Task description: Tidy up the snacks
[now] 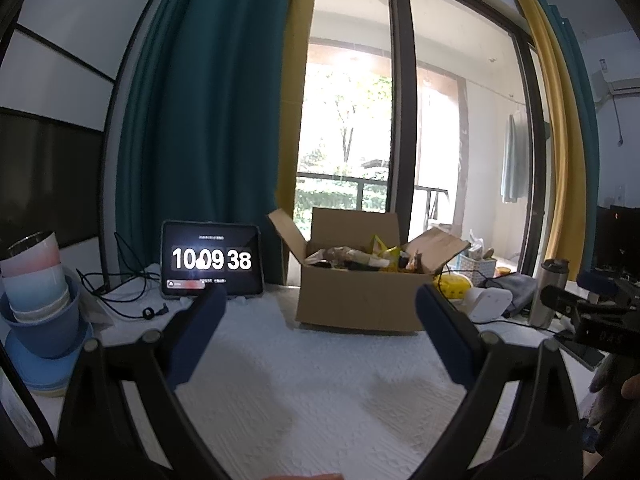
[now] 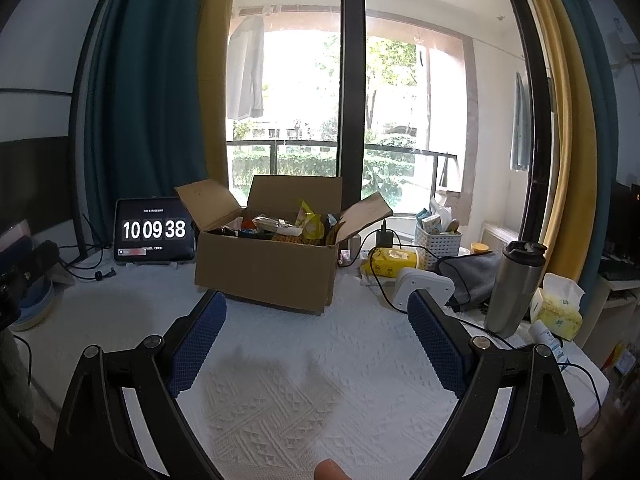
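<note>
An open cardboard box (image 1: 356,300) (image 2: 268,272) stands on the white textured tablecloth (image 1: 304,384) (image 2: 280,380) by the window, flaps up. Snack packets (image 1: 372,258) (image 2: 292,228) fill it, among them a yellow bag. My left gripper (image 1: 320,300) hovers open above the cloth, short of the box, nothing between its blue pads. My right gripper (image 2: 316,304) is open too, also in front of the box and holding nothing. The right gripper's black body (image 1: 592,312) shows at the right edge of the left wrist view.
A tablet clock (image 1: 212,260) (image 2: 154,230) reading 10:09:38 stands left of the box with cables. Stacked cups and bowls (image 1: 40,300) sit far left. Right of the box: a yellow pack (image 2: 392,260), white device (image 2: 424,284), steel tumbler (image 2: 516,288), basket (image 2: 436,240), tissue box (image 2: 558,308).
</note>
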A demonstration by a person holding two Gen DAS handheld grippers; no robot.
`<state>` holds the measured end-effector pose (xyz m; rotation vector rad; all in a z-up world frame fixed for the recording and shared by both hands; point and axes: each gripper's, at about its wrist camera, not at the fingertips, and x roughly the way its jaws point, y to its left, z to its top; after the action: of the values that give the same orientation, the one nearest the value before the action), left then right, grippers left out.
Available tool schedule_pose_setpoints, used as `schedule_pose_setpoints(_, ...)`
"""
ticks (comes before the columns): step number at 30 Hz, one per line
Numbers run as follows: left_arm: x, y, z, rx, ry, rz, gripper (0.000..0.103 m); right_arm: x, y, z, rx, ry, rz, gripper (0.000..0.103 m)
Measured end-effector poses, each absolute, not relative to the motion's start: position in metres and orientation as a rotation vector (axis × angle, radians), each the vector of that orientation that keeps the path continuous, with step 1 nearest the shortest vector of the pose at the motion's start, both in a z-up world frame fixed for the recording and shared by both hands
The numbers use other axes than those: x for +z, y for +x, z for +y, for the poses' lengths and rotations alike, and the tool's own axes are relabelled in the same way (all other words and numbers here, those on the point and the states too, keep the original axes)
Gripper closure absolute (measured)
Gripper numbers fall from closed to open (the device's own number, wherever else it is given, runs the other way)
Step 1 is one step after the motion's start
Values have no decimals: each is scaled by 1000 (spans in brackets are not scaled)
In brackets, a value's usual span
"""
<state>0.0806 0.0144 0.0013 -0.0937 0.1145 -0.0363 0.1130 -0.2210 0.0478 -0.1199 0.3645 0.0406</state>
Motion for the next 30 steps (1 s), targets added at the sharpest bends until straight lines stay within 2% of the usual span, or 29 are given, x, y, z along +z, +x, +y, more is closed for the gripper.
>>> schedule_pose_setpoints(30, 0, 80, 11, -46, -91, 118, 6, 45, 112, -225, 32, -119, 373, 9)
